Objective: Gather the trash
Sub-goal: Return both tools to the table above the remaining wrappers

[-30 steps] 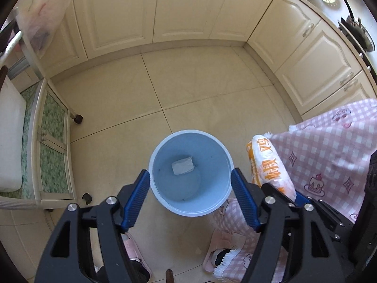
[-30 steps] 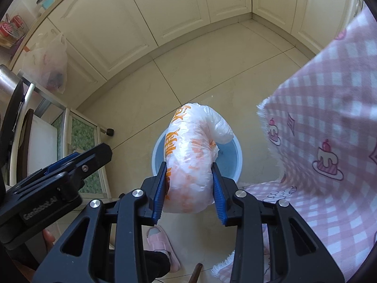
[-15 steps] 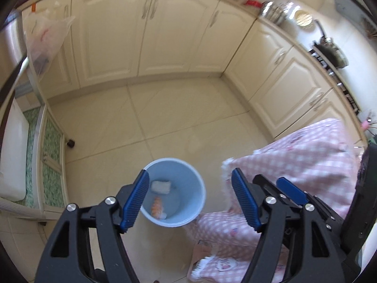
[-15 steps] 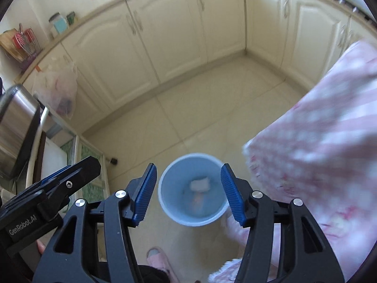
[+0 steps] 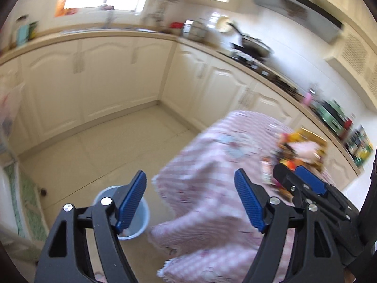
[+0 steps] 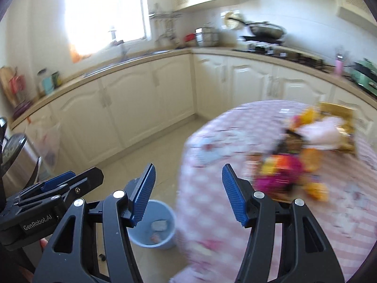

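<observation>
While both views are smeared by blur, the layout reads clearly enough. The left gripper (image 5: 190,202), black-framed with ribbed blue pads, has its jaws opening with nothing between them; behind it hangs the edge of a pink-and-white checked tablecloth (image 5: 212,188). The right gripper (image 6: 187,193) stands spread as well, empty, its jaws wide apart.

A round pale-blue plastic bin (image 6: 165,233) sits on the cream tiled floor (image 6: 146,162) just beside the draped cloth, and it holds a whitish scrap (image 6: 159,224) and a small orange-tinted piece (image 6: 155,237). On the cloth-covered counter, well apart from the bin, lies a heap of bright wrappers (image 6: 282,167) in orange, magenta and yellow, next to a flat yellow box (image 6: 339,118). Cream cabinets (image 6: 132,108) line the walls behind.
</observation>
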{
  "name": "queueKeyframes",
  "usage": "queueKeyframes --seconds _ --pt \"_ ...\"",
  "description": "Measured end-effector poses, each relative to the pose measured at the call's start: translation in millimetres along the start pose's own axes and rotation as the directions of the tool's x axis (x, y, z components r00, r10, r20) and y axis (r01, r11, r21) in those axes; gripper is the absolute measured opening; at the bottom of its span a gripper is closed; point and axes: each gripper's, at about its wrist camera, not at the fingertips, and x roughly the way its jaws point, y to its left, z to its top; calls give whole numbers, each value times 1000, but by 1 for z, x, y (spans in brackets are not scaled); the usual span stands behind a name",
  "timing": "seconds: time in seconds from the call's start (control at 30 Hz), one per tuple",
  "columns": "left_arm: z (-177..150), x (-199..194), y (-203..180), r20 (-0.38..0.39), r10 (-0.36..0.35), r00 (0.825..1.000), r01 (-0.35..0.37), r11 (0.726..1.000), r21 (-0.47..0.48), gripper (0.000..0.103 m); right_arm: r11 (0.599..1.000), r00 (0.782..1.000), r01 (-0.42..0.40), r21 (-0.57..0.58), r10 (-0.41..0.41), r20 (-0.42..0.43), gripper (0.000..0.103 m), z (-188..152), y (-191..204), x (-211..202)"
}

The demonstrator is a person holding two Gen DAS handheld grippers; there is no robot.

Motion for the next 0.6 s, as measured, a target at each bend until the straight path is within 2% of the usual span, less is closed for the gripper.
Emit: queueKeyframes --seconds 0.13,0.27,0.43,0.6 --pt "-4 13 -62 -46 -76 996 81 990 118 76 995 996 84 52 -84 -2 56 -8 -52 -17" --pt "-9 36 -109 -100 -103 990 123 969 216 76 982 986 159 98 -153 -65 56 -22 -99 -15" --pt "-16 61 -135 -151 -75 986 116 951 286 76 983 971 155 103 -132 -198 56 -33 -129 14" --pt "-12 87 -142 -181 -52 982 106 946 305 76 984 963 136 115 -104 -249 54 -37 -147 32"
